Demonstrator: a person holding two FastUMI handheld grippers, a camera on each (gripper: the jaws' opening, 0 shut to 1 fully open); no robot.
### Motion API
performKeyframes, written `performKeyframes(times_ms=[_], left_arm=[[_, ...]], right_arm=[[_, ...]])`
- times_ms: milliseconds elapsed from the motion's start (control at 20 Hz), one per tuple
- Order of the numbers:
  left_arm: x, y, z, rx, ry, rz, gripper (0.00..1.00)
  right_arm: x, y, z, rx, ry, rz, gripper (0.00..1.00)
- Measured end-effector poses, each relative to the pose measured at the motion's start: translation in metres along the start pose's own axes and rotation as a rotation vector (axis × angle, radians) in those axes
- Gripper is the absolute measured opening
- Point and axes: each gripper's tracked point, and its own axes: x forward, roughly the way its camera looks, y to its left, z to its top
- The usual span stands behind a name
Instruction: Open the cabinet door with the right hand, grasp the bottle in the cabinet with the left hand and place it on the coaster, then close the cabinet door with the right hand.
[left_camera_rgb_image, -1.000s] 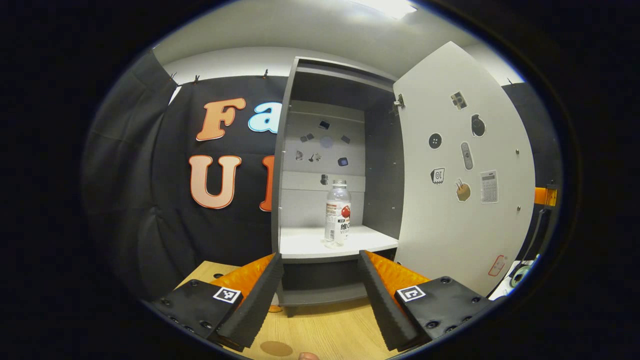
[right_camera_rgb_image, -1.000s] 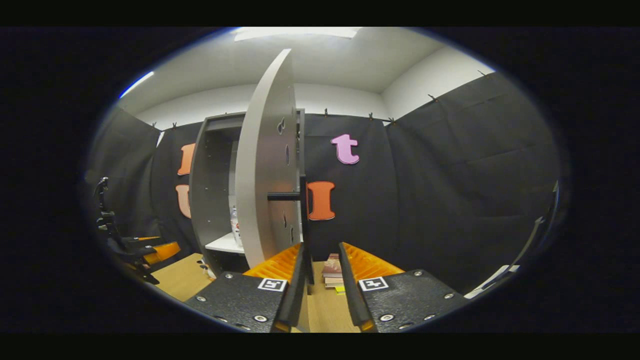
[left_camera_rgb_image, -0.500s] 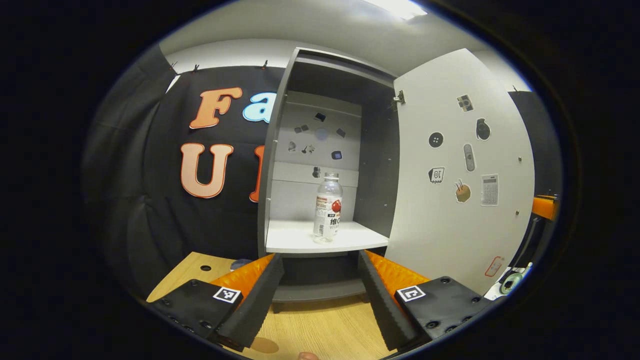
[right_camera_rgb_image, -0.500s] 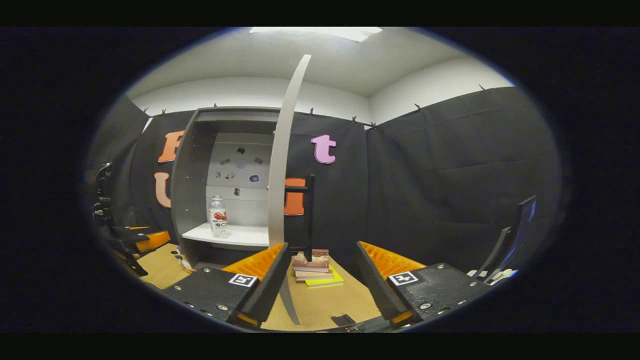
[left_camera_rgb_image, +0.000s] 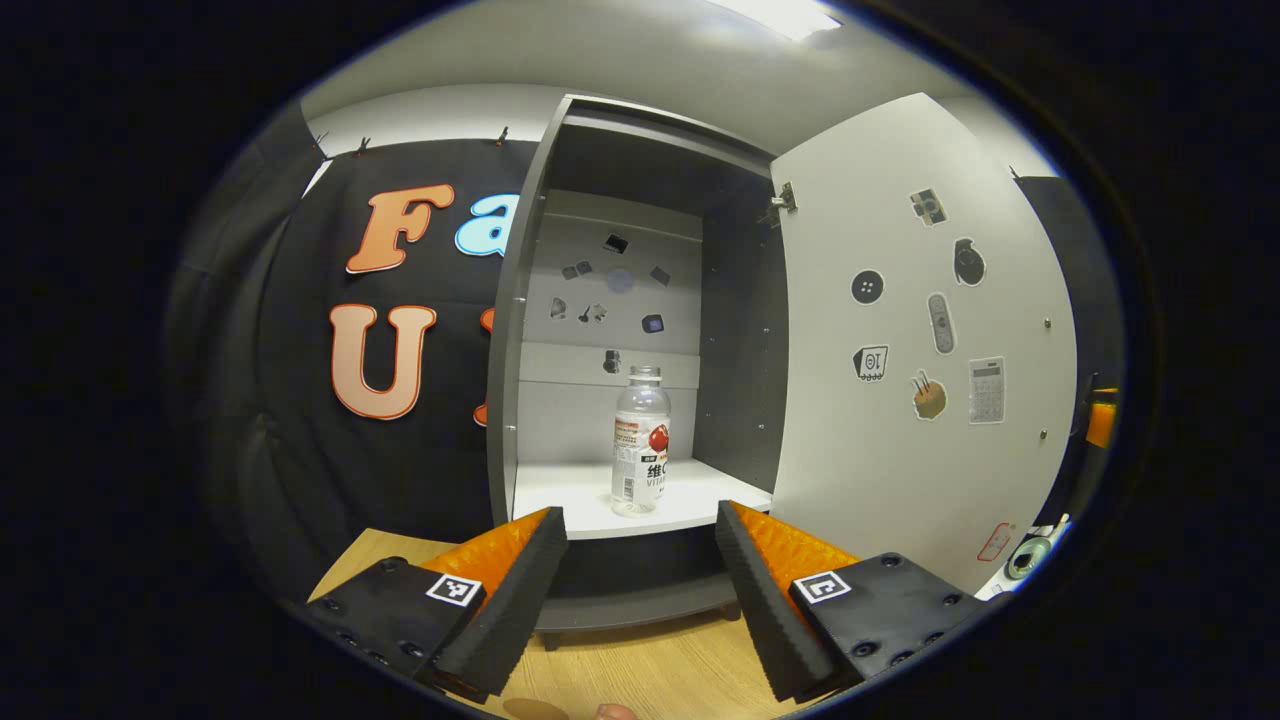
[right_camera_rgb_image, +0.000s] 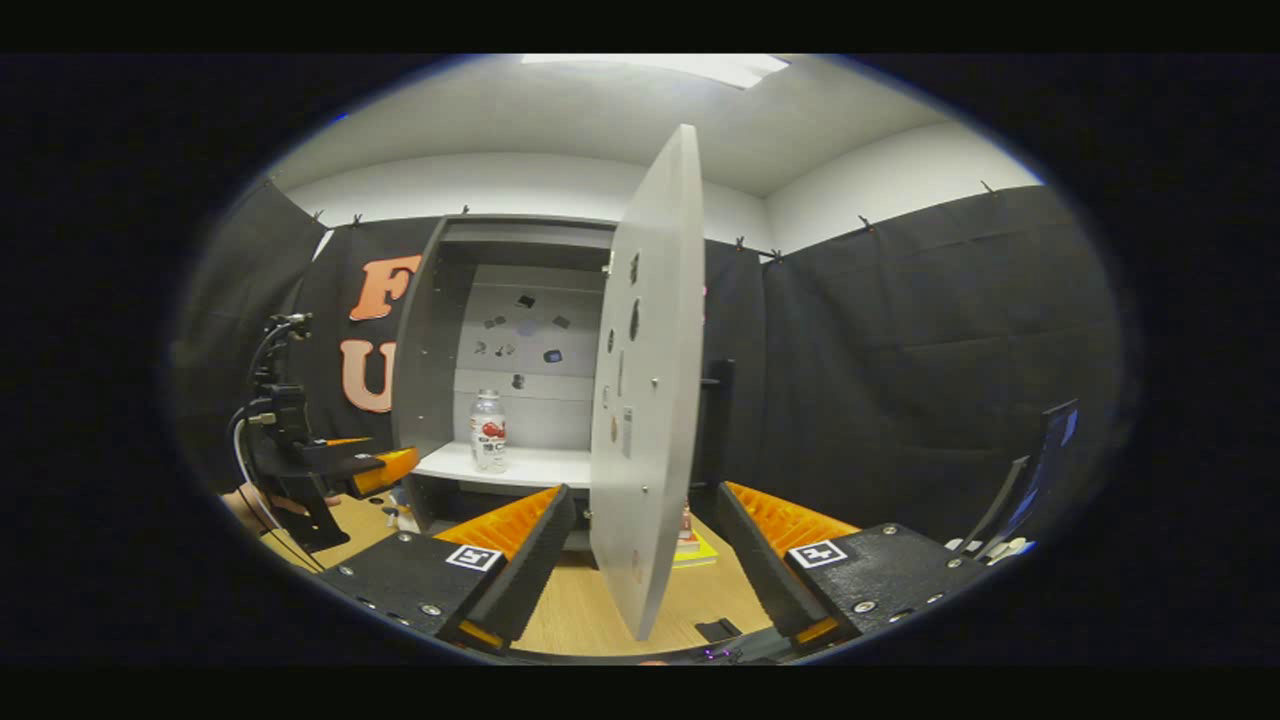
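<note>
The grey cabinet (left_camera_rgb_image: 520, 330) stands open, its white door (left_camera_rgb_image: 920, 350) swung out to the right. A clear bottle (left_camera_rgb_image: 640, 440) with a red-and-white label stands upright on the white shelf (left_camera_rgb_image: 570, 505). My left gripper (left_camera_rgb_image: 640, 590) is open, below and in front of the shelf, with the bottle lined up above the gap. In the right gripper view the door (right_camera_rgb_image: 650, 400) is seen edge-on, its lower edge between the spread fingers of my open right gripper (right_camera_rgb_image: 640, 570). The bottle (right_camera_rgb_image: 488, 432) and the left gripper (right_camera_rgb_image: 340, 465) show at the left. A brown coaster (left_camera_rgb_image: 528, 709) peeks in at the bottom.
The cabinet stands on a wooden table (left_camera_rgb_image: 640, 670). A dark handle (right_camera_rgb_image: 715, 420) sticks out behind the door. Books (right_camera_rgb_image: 697, 548) lie on the table behind the door. Small stickers dot the door's inner face and the cabinet's back panel (left_camera_rgb_image: 610, 290).
My right gripper let go of the door handle and opened wide, and the door swung further open. My left gripper moved closer to the cabinet, so the bottle looks larger.
</note>
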Motion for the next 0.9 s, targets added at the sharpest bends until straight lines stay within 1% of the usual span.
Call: performKeyframes(times_ms=[50, 100, 150, 200, 250, 350, 500, 550, 600, 650, 700, 800, 900], left_arm=[[0.003, 0.002, -0.001, -0.005, 0.000, 0.000, 0.97], [0.004, 0.004, -0.002, -0.010, 0.002, 0.000, 0.99], [0.010, 0.007, -0.003, -0.015, 0.005, -0.001, 0.98], [0.013, 0.009, -0.004, -0.020, 0.008, -0.003, 0.98], [0.015, 0.011, -0.005, -0.024, 0.009, -0.005, 0.99], [0.025, 0.015, -0.007, -0.028, 0.013, -0.012, 0.99], [0.047, 0.019, -0.006, -0.032, -0.003, -0.031, 0.95], [0.056, 0.021, -0.005, -0.029, -0.011, -0.036, 0.97], [0.064, 0.023, -0.003, -0.025, -0.017, -0.044, 0.99], [0.074, 0.022, -0.002, -0.025, -0.029, -0.057, 0.98], [0.084, 0.021, 0.000, -0.022, -0.039, -0.070, 0.98], [0.105, 0.019, 0.001, -0.006, -0.057, -0.097, 0.98], [0.127, 0.013, 0.001, 0.012, -0.070, -0.134, 0.98]], right_arm=[[0.002, 0.009, 0.002, -0.002, -0.002, 0.011, 0.89], [0.004, 0.019, 0.003, 0.000, -0.003, 0.026, 0.89], [0.008, 0.029, 0.003, 0.001, -0.003, 0.043, 0.86], [0.011, 0.038, 0.004, 0.003, -0.004, 0.054, 0.87], [0.017, 0.042, 0.004, 0.007, -0.008, 0.063, 0.90], [0.027, 0.059, 0.011, 0.022, -0.023, 0.089, 0.90], [0.042, 0.079, 0.023, 0.048, -0.063, 0.113, 0.91], [0.049, 0.085, 0.026, 0.050, -0.075, 0.120, 0.91], [0.054, 0.090, 0.027, 0.053, -0.082, 0.128, 0.95], [0.060, 0.094, 0.026, 0.058, -0.084, 0.134, 0.95], [0.065, 0.097, 0.026, 0.065, -0.084, 0.136, 0.91], [0.077, 0.096, 0.025, 0.066, -0.083, 0.109, 0.91], [0.086, 0.096, 0.025, 0.035, -0.088, 0.080, 0.92]])
